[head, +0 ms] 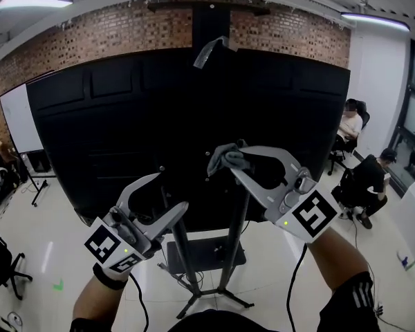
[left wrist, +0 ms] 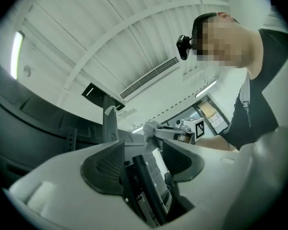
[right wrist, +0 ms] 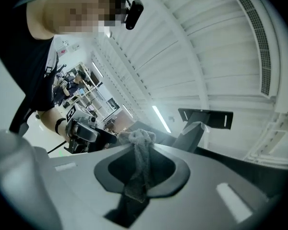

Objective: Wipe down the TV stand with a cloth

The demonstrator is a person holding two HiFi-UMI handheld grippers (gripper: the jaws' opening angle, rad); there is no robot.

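Pale glossy floor (head: 55,234) carries the TV stand (head: 207,256); a green mark (head: 58,284) lies on it.

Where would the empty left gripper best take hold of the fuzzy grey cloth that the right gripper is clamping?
Probably the bunched end of the fuzzy grey cloth poking past the tips of the right gripper: the only free part, the rest pinched between the jaws. The open left gripper sits lower left in the head view, so come from there, jaws straddling the bunch.
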